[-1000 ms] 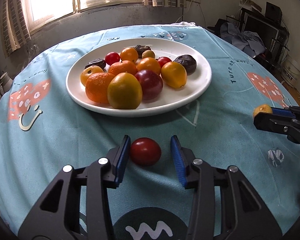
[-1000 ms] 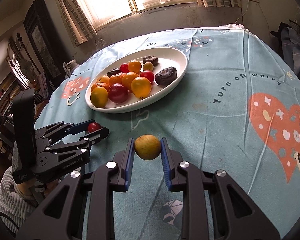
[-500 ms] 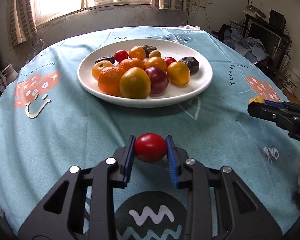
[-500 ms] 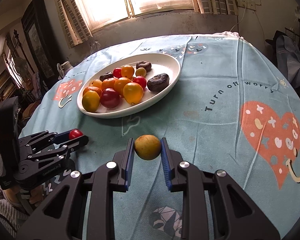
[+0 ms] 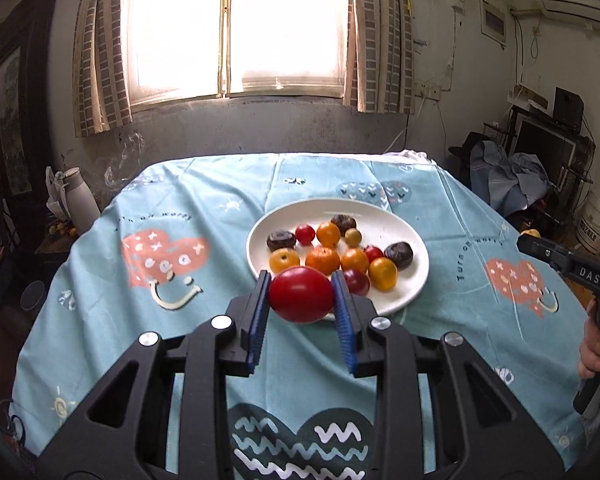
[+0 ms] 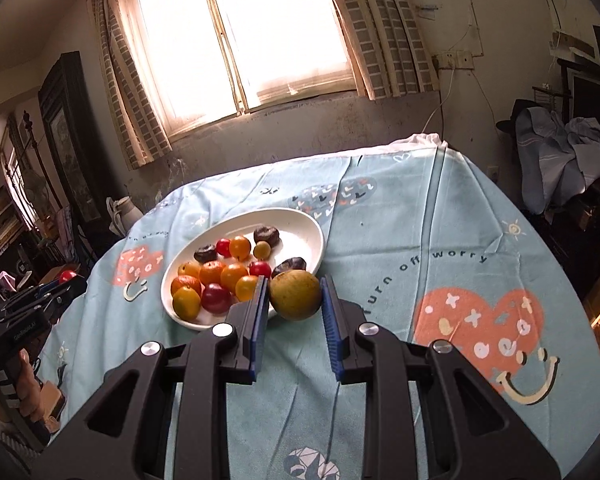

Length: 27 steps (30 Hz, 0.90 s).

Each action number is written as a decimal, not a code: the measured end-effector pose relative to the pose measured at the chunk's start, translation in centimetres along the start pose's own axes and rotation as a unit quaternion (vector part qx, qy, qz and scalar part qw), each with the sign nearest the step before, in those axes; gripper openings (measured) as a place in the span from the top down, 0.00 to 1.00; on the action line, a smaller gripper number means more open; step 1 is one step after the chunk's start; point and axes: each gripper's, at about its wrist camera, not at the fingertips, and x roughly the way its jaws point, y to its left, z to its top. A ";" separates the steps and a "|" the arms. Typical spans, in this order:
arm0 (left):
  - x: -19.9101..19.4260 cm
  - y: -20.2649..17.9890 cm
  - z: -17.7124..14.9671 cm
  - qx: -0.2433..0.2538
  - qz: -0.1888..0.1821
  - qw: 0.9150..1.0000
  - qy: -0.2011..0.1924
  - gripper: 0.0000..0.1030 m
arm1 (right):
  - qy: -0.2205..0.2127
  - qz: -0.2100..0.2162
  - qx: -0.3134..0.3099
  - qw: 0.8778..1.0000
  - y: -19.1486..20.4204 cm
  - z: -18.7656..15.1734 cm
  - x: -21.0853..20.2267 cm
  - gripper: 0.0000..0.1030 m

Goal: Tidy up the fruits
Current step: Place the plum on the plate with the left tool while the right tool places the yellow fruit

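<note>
Carrying two fruits at once toward the plate (image 5: 414, 280): that was the step in hand. Left gripper (image 5: 301, 295) jaws had just been closing and were clamped on a red tomato (image 5: 301, 294), held low centre of the left view, in front of the plate's near rim. Right gripper (image 6: 295, 295) jaws were tight on a yellow-brown fruit (image 6: 295, 295), centre of the right view, overlapping the plate's (image 6: 308, 228) near right edge. Both fruits looked clear of the cloth (image 5: 204, 208), though height above it couldn't be judged.

Plate already held a cluster of oranges, small tomatoes and dark fruits, packed toward its near side; far side was bare.

Next move, as a guess: bring each fruit over a free patch of plate, lower, then release. Near side was crowded, so a gap by the rim or the bare far part would suit; round fruit could roll into the pile.

View differences: left view showed the right gripper (image 5: 532, 240) at the right edge with only a sliver of yellow fruit at its tip, plus a hand (image 5: 594, 350) on its handle. Right view showed the left gripper (image 6: 66, 282) at far left with the tomato (image 6: 67, 276) as a small red dot. Each view showed its own grip plainly.
</note>
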 end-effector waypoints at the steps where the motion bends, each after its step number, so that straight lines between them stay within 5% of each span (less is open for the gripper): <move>1: 0.1 0.1 1.2 -0.001 0.001 1.000 -0.004 0.70 | -0.008 0.001 -0.001 1.000 0.2 1.1 -0.3 0.74; 8: 4.8 -1.0 6.0 -0.003 -0.008 1.000 -0.002 0.70 | -0.037 0.024 -0.021 0.999 3.5 6.2 2.2 0.74; 19: 18.0 -1.4 3.5 -0.013 -0.012 0.996 0.087 0.70 | 0.089 0.003 -0.008 0.996 3.1 3.6 18.0 0.74; 27: 21.0 -0.4 2.9 -0.023 -0.016 0.995 0.098 0.70 | 0.117 -0.017 -0.025 0.993 2.7 2.6 21.6 0.74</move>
